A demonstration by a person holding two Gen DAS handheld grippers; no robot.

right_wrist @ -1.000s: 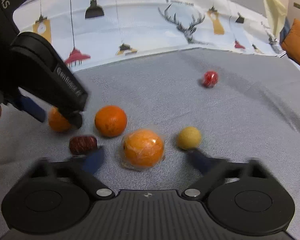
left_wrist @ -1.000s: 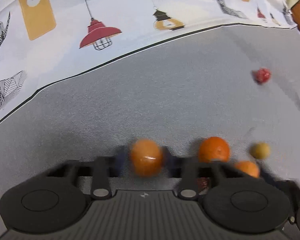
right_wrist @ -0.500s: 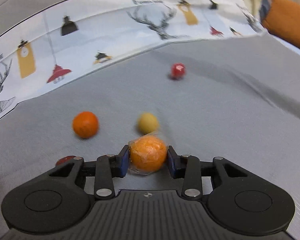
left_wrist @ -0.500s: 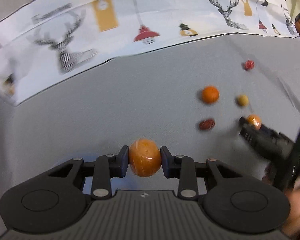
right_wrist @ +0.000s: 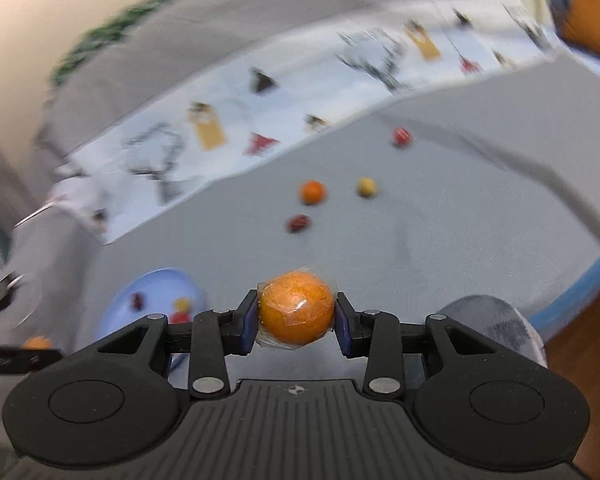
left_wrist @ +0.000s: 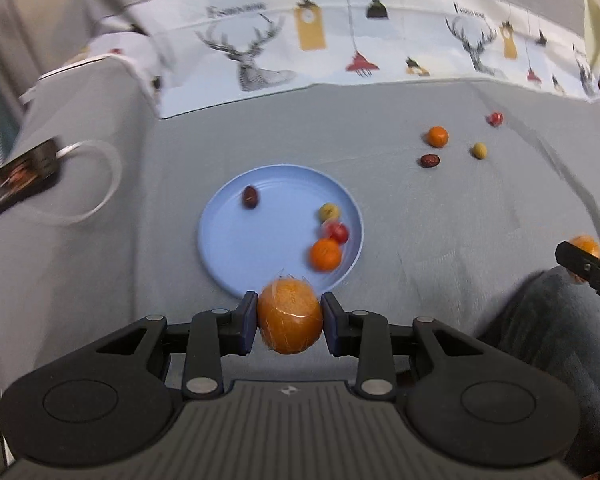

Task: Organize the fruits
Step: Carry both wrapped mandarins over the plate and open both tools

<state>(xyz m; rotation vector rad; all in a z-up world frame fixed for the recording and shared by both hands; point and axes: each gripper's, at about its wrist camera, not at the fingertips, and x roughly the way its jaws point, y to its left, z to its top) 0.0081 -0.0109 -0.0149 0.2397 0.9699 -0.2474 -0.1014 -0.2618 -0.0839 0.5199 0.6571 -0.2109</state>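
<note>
My right wrist view is smeared: the white deer-print cloth [right_wrist: 284,120] is unreadable there. The round pale blue plate [right_wrist: 116,312] sits half behind my gripper body. A curved blue rim [right_wrist: 572,292] is cut off at right.

The left gripper [left_wrist: 290,322] points steeply down, its pads pressed on both sides of a wrapped orange [left_wrist: 290,320]. The right gripper [right_wrist: 296,318] tilts down less, likewise clamped on another wrapped orange [right_wrist: 296,312].
</note>
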